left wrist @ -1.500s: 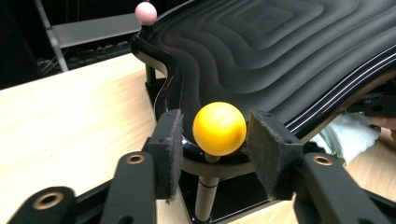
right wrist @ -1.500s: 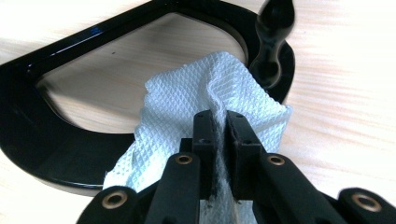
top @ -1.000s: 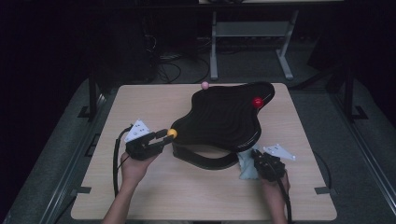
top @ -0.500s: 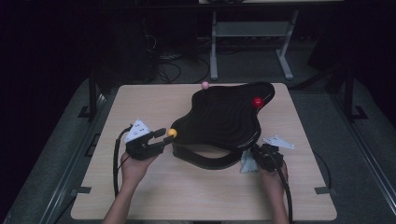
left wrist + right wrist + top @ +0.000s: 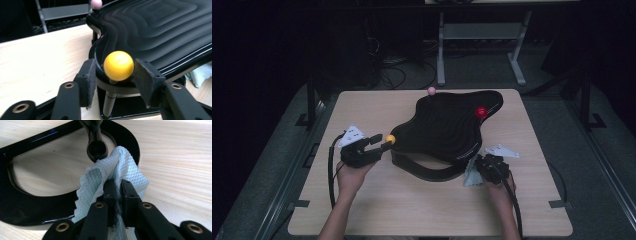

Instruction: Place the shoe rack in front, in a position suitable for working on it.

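Left gripper view shows my left gripper (image 5: 117, 75) with its jaws part open on either side of the yellow ball (image 5: 118, 65); they have just been opening, and the pads (image 5: 90, 82) stand off the ball with a gap on each side, so nothing is held there. The ball sits on a thin post at the near corner of the black wavy tray (image 5: 160, 30). In the right gripper view, my right gripper (image 5: 116, 185) is clamped shut on a fold of pale blue cloth (image 5: 125, 165), just beside the black base ring (image 5: 27, 207) under the tray. The high view places the tray (image 5: 447, 125) mid-table on its stand, with a red ball (image 5: 481, 112) and a pink ball (image 5: 431, 90) at its far corners. Risk one: with the ball released, the tray is unbraced, and a firm wipe near its right edge could rock or slide the stand. Risk two: the loose cloth could snag on the support post above the ring and drag the stand. Risk three: a sideways move of the left gripper could knock the ball and bend its post.
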A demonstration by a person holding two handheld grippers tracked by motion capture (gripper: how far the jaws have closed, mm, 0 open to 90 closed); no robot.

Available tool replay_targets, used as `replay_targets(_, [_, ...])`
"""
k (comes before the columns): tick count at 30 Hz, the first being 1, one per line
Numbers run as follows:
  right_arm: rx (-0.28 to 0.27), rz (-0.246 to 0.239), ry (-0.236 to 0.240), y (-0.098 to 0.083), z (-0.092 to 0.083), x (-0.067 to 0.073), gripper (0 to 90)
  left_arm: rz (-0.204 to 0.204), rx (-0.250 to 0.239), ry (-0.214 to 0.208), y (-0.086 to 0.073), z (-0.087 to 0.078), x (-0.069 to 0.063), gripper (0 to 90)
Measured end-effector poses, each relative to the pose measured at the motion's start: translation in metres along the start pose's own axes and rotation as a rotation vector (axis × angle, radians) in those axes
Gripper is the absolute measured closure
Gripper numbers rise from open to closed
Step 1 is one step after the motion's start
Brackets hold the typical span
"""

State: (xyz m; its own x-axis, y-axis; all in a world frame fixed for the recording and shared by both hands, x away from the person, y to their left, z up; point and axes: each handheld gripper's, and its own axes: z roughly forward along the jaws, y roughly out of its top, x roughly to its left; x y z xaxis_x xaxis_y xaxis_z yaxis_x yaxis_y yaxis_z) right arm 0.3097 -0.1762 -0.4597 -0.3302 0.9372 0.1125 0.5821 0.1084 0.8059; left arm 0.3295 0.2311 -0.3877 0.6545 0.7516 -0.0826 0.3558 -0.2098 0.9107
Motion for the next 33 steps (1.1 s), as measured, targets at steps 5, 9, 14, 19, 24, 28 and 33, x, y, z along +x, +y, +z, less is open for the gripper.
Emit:
replay_targets(5, [0.016, -0.009, 0.038, -0.008, 0.002, 0.010, 83.9, 0.001, -0.001, -0.005, 0.000, 0.002, 0.006, 57.7])
replay_targets(9, [0.014, -0.032, 0.042, -0.004, 0.001, 0.012, 83.9, 0.001, 0.013, -0.001, 0.004, 0.006, 0.012, 55.0])
replay_targets(14, [-0.018, -0.014, 0.057, 0.006, 0.000, 0.008, 84.0, 0.032, 0.026, -0.004, 0.009, 0.014, 0.015, 58.9])
replay_targets(19, [0.023, -0.019, 0.106, -0.002, 0.007, 0.015, 84.1, 0.006, 0.033, 0.012, 0.011, 0.015, 0.028, 59.5])
replay_targets(24, [0.010, -0.032, 0.099, 0.001, 0.007, 0.021, 84.1, -0.001, 0.033, 0.003, 0.013, 0.015, 0.037, 59.7])
replay_targets(28, [-0.051, -0.014, 0.123, 0.012, 0.000, 0.021, 84.1, -0.015, 0.020, -0.006, 0.012, 0.016, 0.042, 59.9])
replay_targets(33, [-0.009, -0.010, 0.136, 0.005, 0.012, 0.021, 84.1, -0.030, 0.030, 0.002, 0.014, 0.016, 0.047, 59.6])
